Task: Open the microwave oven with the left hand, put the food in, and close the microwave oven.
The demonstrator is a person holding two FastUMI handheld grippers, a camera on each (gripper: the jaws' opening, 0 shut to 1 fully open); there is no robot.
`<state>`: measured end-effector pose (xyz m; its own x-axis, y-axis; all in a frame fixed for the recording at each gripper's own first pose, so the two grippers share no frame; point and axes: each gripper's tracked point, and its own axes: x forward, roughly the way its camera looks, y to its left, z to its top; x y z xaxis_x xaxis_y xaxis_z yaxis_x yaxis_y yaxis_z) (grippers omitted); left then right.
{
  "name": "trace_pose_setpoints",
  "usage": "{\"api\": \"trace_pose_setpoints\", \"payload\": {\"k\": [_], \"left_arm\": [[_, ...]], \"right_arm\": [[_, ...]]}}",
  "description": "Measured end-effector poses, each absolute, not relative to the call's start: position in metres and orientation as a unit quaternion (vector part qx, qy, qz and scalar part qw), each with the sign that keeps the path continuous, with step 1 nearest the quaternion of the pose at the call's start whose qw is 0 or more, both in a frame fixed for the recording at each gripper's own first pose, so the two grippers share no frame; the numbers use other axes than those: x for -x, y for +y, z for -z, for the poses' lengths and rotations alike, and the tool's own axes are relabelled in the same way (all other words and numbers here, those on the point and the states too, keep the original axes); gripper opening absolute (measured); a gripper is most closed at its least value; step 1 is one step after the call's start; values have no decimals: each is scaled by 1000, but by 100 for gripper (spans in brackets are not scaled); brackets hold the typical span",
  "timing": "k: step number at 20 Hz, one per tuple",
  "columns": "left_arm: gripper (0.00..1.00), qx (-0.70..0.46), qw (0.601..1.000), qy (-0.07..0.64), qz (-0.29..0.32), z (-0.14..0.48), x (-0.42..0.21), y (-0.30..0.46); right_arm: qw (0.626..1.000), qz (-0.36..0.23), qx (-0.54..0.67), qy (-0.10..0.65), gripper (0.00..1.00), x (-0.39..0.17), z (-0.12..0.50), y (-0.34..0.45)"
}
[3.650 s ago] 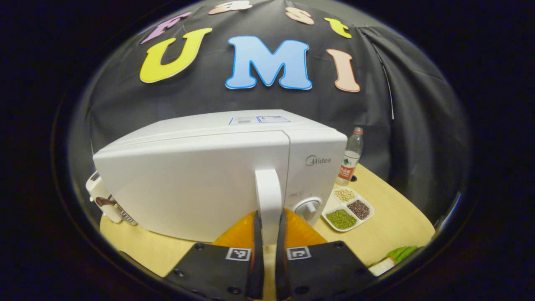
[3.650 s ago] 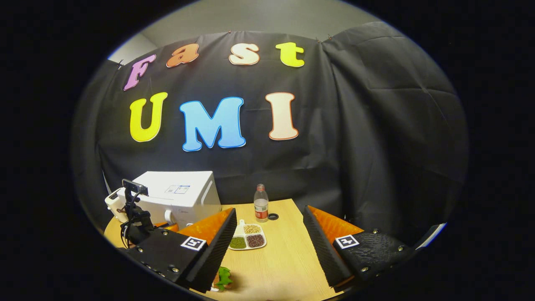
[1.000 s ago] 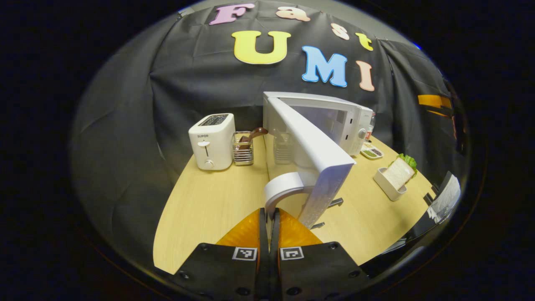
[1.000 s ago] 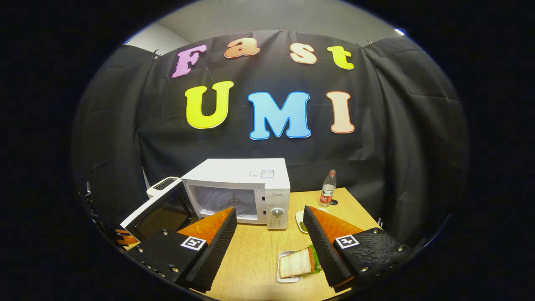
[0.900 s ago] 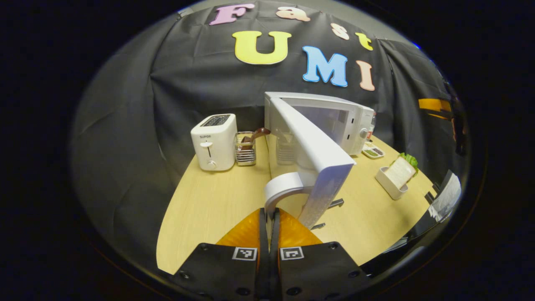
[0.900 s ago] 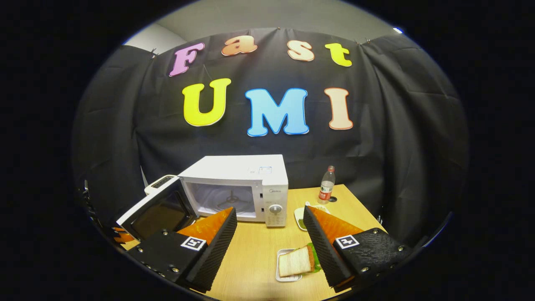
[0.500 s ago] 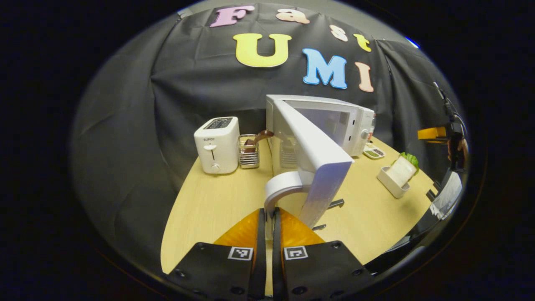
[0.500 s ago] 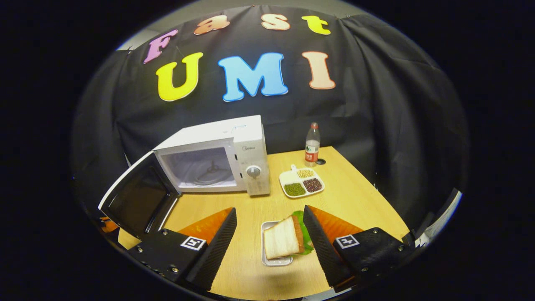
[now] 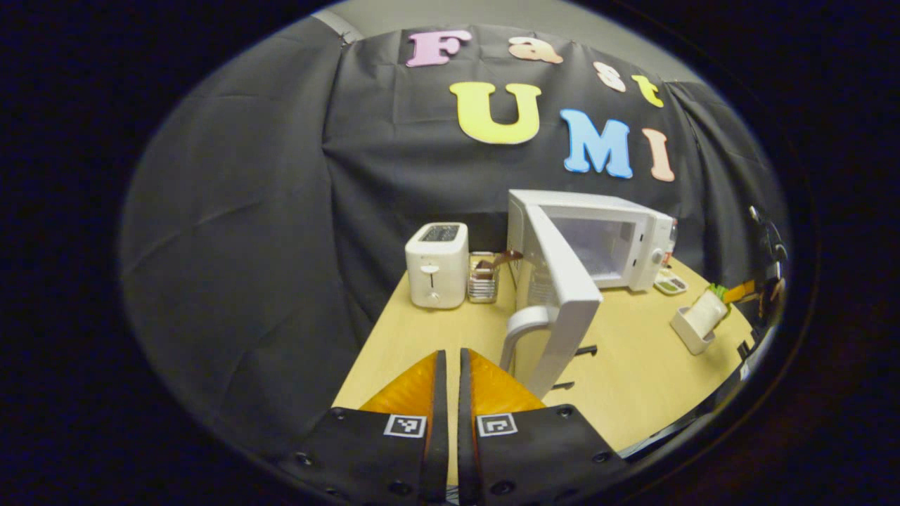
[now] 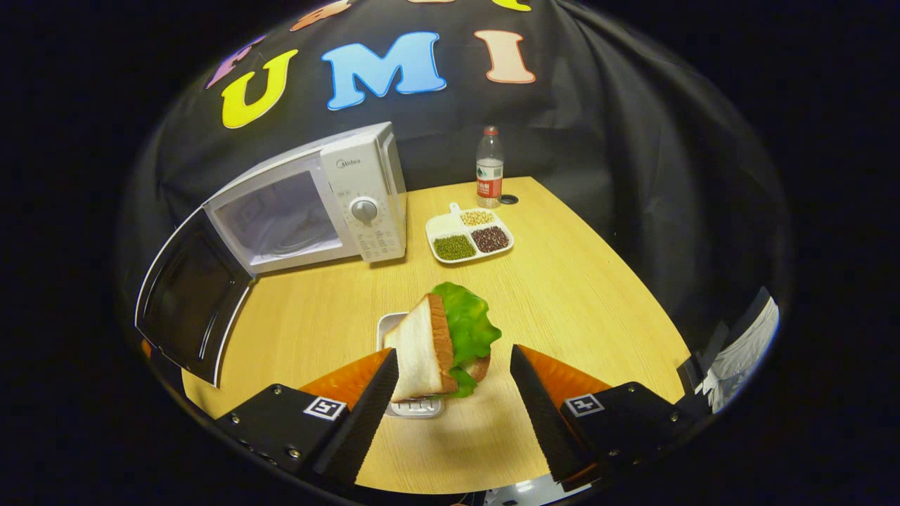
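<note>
The white microwave (image 9: 619, 235) stands with its door (image 9: 566, 295) swung wide open, cavity bare. My left gripper (image 9: 448, 365) is shut on nothing, back and to the left of the door handle (image 9: 519, 332). In the right gripper view the microwave (image 10: 351, 190) and its open door (image 10: 190, 295) lie at the left. A sandwich (image 10: 439, 341) with green lettuce stands upright in a small white tray (image 10: 415, 406). My right gripper (image 10: 453, 351) is open, one finger on each side of the sandwich; whether they touch it I cannot tell.
A white toaster (image 9: 436, 263) and a wire utensil holder (image 9: 483, 280) sit left of the microwave. A divided dish of beans (image 10: 467, 235) and a water bottle (image 10: 489, 167) stand behind the sandwich. The table edge (image 10: 450, 485) runs just under my right fingers.
My left gripper has let go of the door handle and drawn back from it. My right gripper has dropped forward over the sandwich, which now sits between its fingers.
</note>
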<state>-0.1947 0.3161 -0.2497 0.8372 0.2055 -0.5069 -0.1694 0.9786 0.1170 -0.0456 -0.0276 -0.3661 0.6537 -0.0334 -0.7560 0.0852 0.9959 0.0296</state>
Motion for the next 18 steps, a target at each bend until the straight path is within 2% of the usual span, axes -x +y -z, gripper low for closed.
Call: {"api": "trace_pose_setpoints", "payload": {"k": [3,5,6,7,8,9,12,13,14,16,17,18], "left_arm": [[13,-29,974,199,-104,177,182,283],[53,-19,983,156,-93,129,164,246],[74,-20,987,137,-86,112,147,226],[96,-19,990,121,-73,94,141,201],[96,-14,992,109,-59,82,131,176],[96,-6,995,96,-39,72,120,150],[96,-2,998,68,7,48,97,80],[96,-6,998,63,16,45,90,63],[97,-10,998,58,25,41,83,44],[94,-11,998,59,35,41,77,19],[95,-13,997,63,38,43,78,11],[95,-16,997,67,37,44,77,5]], "right_arm": [[901,21,-39,431,96,45,380,-33],[897,15,-49,438,97,45,386,-36],[896,11,-58,441,94,45,388,-37],[894,7,-68,443,83,45,390,-36],[890,2,-79,448,88,46,392,-35],[886,-4,-93,454,85,46,396,-33],[879,-25,-129,458,85,47,400,-28],[880,-25,-134,455,65,45,401,-30],[877,-39,-143,456,59,44,399,-26],[875,-64,-165,451,58,43,396,-21],[871,-79,-176,452,37,44,396,-17],[866,-90,-195,451,37,41,394,-15]]}}
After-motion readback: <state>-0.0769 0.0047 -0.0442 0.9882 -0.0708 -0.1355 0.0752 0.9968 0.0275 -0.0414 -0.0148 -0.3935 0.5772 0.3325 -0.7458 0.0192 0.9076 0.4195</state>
